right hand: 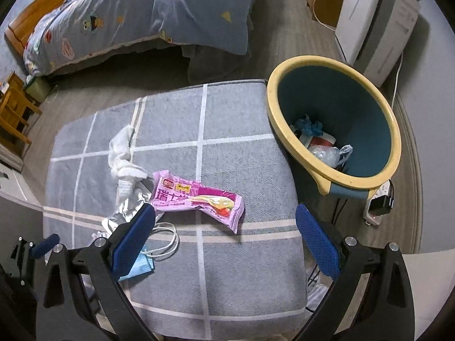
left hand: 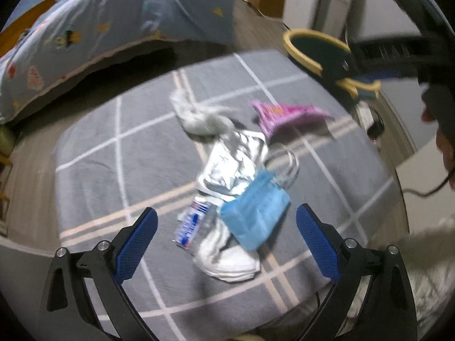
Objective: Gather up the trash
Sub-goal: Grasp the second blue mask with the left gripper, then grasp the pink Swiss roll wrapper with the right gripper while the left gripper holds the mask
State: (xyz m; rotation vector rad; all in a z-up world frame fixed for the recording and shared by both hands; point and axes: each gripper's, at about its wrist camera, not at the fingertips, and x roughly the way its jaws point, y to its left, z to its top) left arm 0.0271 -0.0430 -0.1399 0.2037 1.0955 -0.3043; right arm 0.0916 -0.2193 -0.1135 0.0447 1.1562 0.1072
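Picking next: the pink plastic snack wrapper lies flat on the grey checked cushion, just ahead of the right claw.
Long side: it runs left to right, across both blue pads.
Claws: right claw wide apart, empty; left claw also apart, over the blue face mask.
Room: the round yellow-rimmed bin sits right beside the cushion's edge.
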